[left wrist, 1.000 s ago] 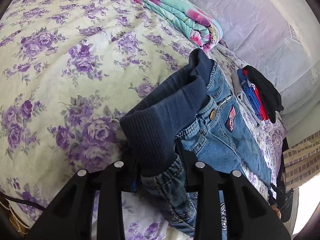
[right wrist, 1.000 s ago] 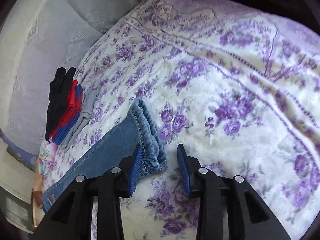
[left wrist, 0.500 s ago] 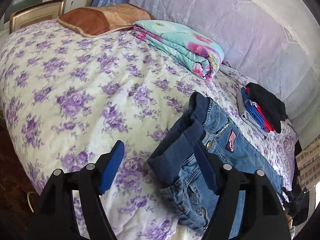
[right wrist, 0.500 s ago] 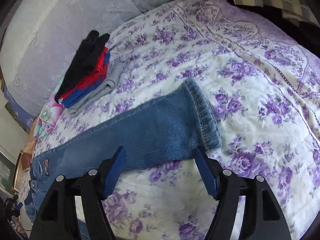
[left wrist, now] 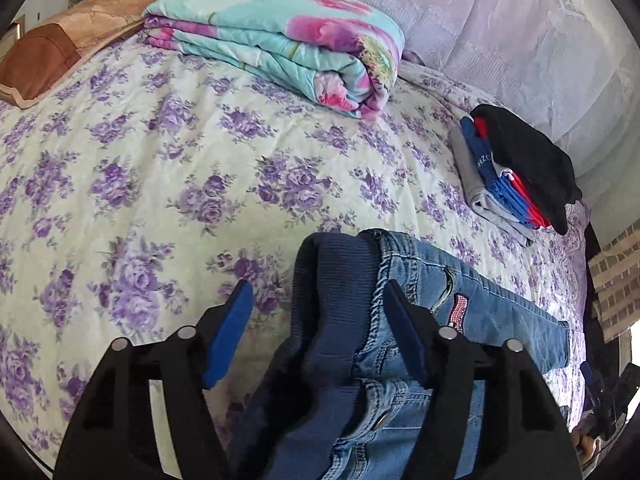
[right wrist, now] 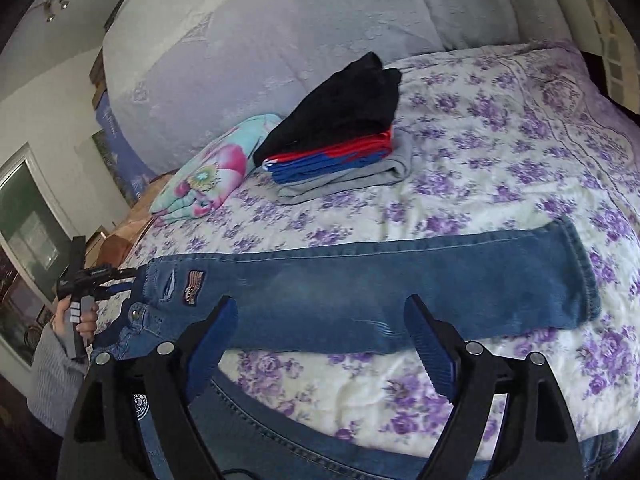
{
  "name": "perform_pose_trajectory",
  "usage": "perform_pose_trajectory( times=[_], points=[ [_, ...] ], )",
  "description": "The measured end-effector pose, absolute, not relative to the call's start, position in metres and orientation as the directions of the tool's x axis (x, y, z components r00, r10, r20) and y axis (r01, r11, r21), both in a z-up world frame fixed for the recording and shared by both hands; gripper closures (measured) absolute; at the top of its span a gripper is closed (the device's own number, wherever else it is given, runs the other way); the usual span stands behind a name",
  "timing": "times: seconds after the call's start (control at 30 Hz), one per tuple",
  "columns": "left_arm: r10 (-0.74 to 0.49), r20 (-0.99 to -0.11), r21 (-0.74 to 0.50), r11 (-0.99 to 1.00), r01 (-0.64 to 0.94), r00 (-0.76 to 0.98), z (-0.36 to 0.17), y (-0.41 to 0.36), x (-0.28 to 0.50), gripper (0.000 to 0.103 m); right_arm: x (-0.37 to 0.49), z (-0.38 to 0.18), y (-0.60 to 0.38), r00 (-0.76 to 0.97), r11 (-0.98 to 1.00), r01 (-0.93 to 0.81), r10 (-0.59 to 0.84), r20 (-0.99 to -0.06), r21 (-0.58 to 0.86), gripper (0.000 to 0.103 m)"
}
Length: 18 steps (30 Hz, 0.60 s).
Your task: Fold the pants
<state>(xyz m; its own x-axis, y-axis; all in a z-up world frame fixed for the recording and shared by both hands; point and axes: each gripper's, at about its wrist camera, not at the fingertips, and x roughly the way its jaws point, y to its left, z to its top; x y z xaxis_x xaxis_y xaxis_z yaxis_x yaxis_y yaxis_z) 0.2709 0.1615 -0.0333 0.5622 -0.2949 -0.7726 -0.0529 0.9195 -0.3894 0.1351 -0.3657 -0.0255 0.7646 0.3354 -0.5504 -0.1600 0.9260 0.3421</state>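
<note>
Right now both grippers are hanging free above the jeans (right wrist: 360,284), which are lying stretched across the flowered bedspread (left wrist: 168,168) with the waistband (left wrist: 332,280) toward the left hand's side and the leg cuff (right wrist: 580,264) toward the right. One leg is lying flat and straight along the bed, probably so that the next fold can be made on a smooth, lined-up length of denim; a second stretch of denim is showing near the lower edge of the right wrist view, and I cannot tell how it is joined to the rest.

The left gripper (left wrist: 320,332) is pointing down over the ribbed waistband. Its jaws have just been closing a little, yet they are standing half apart, with the waistband between them and the pads not pressing on it, so nothing is being held. The right gripper (right wrist: 320,344) is standing wide, its jaws having just been opening, with the middle of the leg seen between the pads but lying on the bed beyond them.

Farther back, a stack of folded clothes (right wrist: 340,148) is sitting near the headboard (right wrist: 260,40), beside a folded floral blanket (left wrist: 280,40), presumably as the place for finished pieces. The jeans are being kept apart from that stack, leaving room to fold.

My guess is that fresh grips at waistband and cuff are coming.
</note>
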Motion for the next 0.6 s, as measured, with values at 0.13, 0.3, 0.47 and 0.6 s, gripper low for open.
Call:
perform_pose_trajectory(
  times=[0.13, 0.3, 0.47, 0.6],
  points=[
    [-0.289, -0.782, -0.388, 0.919, -0.068, 0.552, -0.04, 0.157, 0.28, 0.087, 0.162, -0.021, -0.332, 0.736, 0.932, -0.253, 0.36, -0.573, 0.261, 0.017],
    [-0.313, -0.766, -0.411, 0.91, -0.054, 0.562, -0.029, 0.16, 0.281, 0.093, 0.219, -0.026, -0.302, 0.655, 0.907, -0.384, 0.4, -0.641, 0.173, 0.017],
    [-0.286, -0.768, -0.375, 0.926, -0.041, 0.573, -0.017, 0.151, 0.281, 0.094, 0.267, -0.038, -0.275, 0.603, 0.849, -0.528, 0.374, -0.705, -0.001, 0.017],
    [-0.278, -0.764, -0.367, 0.929, -0.038, 0.582, -0.016, 0.15, 0.279, 0.094, 0.291, -0.055, -0.262, 0.536, 0.761, -0.641, 0.352, -0.767, -0.098, 0.026]
  ],
)
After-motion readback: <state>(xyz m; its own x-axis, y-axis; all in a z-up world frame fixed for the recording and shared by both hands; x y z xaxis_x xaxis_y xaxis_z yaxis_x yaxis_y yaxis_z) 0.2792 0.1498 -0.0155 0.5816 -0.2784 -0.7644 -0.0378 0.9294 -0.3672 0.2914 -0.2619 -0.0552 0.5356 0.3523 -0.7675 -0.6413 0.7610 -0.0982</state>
